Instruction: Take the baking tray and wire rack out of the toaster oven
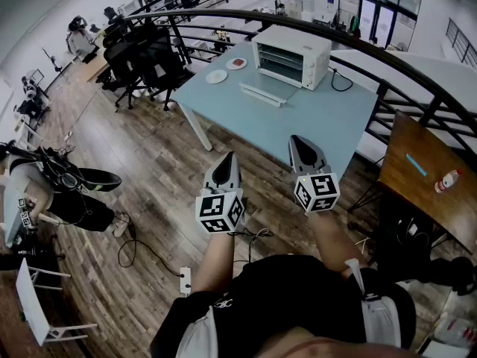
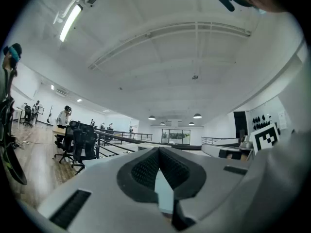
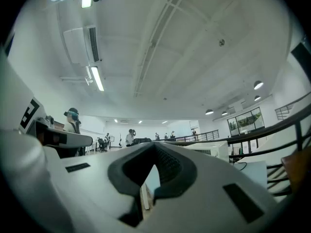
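The white box-shaped toaster oven stands at the far side of the pale blue desk, well apart from the person. The baking tray and the wire rack should be inside it. I see only thin lines behind its front and cannot tell one from the other.

I judge both to be thin metal: light, stiff and rather smooth, so the tray may slip. The front edge is the best place to pinch each one, and on the rack a front wire.

The left tool and the right tool are both pressed together with nothing between the jaws, held before the desk's near edge.

By count there are one oven, two tools, and two small round white plates, one carrying something reddish.
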`<action>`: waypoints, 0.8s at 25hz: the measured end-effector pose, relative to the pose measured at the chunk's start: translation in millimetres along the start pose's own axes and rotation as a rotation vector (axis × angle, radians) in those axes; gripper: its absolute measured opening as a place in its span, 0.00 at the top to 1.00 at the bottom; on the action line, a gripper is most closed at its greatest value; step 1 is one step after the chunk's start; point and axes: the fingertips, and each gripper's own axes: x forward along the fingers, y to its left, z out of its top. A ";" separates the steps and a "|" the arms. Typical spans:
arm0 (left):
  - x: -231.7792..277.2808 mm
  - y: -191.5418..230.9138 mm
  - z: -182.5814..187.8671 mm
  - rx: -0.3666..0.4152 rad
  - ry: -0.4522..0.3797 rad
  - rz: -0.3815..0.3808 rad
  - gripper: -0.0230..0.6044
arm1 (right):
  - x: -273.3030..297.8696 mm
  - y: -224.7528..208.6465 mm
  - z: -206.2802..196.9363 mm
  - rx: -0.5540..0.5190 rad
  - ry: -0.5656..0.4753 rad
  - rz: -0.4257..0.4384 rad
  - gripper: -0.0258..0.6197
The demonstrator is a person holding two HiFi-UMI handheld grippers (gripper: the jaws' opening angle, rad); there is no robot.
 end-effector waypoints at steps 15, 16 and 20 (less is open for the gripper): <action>-33.6 24.6 -4.2 -0.001 0.007 0.002 0.94 | -8.1 37.1 -1.0 -0.002 -0.025 -0.027 0.96; -37.5 28.1 -5.3 0.002 0.006 0.002 0.94 | -8.6 41.5 -3.2 -0.003 -0.026 -0.028 0.96; -48.1 40.8 -6.7 0.004 -0.002 0.011 0.94 | -8.9 55.8 -8.5 -0.005 -0.027 -0.025 0.96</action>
